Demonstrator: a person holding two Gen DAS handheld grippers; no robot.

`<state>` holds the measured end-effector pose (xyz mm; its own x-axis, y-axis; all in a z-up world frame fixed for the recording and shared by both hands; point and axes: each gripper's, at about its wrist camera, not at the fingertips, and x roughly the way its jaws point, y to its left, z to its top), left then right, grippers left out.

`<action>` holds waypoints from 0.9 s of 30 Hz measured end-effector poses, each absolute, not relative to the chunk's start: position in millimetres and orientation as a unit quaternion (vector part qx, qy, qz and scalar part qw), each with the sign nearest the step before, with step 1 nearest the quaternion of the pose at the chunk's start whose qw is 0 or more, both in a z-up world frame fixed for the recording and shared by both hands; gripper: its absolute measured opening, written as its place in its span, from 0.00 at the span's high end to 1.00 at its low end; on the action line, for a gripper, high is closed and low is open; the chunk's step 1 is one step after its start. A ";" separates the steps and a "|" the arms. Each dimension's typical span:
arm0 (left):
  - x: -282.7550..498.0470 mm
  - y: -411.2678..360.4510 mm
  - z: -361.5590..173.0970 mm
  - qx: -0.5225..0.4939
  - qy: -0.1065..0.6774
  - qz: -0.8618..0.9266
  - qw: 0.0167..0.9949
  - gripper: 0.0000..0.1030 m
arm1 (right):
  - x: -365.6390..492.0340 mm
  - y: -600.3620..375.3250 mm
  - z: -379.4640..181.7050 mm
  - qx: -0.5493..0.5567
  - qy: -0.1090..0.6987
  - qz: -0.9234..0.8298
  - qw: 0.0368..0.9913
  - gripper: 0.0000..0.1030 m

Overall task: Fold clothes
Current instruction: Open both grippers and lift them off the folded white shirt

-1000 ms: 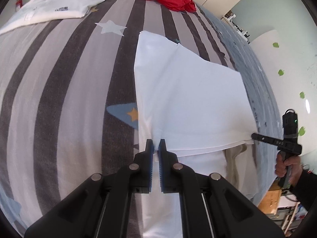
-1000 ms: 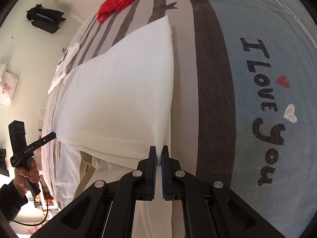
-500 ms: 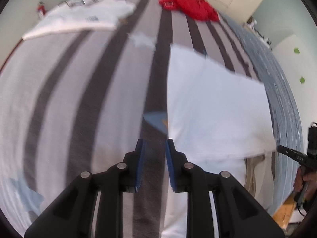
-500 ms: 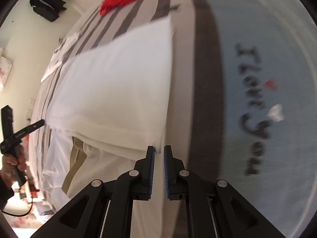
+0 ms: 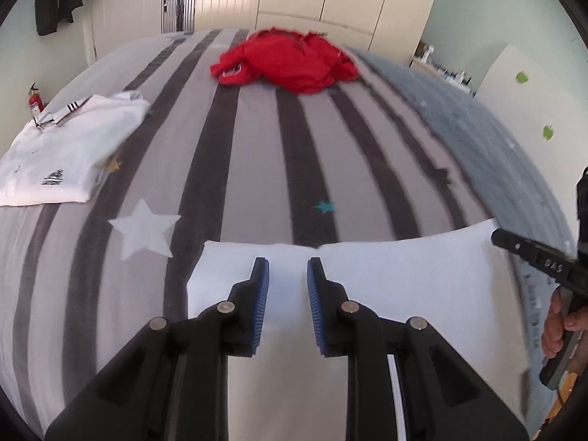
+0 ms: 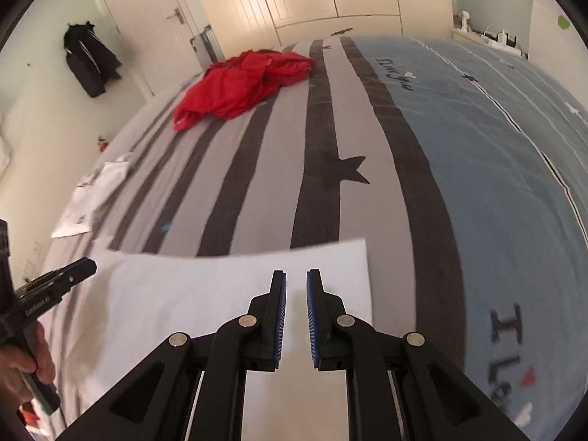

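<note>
Bed [image 5: 257, 154] with striped cover carried everything. Folded white garment [image 5: 404, 275] lay flat at the near edge, directly under both tongs. Red garment [image 5: 290, 60] sat bunched toward the far edge, white polo shirt [image 5: 62, 154] near the left edge. Left tongs [image 5: 287, 268] were apart, nothing between the pads, over the white garment's left part. Right tongs [image 6: 296, 279] were also apart and empty, over its right part, near the far-right corner of the fold.
</note>
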<state>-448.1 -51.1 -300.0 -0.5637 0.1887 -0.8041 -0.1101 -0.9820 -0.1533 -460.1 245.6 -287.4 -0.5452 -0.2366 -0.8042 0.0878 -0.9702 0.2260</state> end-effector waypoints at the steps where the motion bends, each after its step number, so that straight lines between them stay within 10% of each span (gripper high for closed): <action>1: -448.4 -52.1 -304.1 -0.462 -0.040 0.882 0.077 0.82 | -463.2 243.9 -295.5 0.473 -0.077 -0.873 0.090 0.89; 27: -424.4 -101.2 -280.6 -0.438 -0.055 0.896 0.055 0.82 | -432.1 286.6 -282.4 0.472 -0.068 -0.878 0.041 0.91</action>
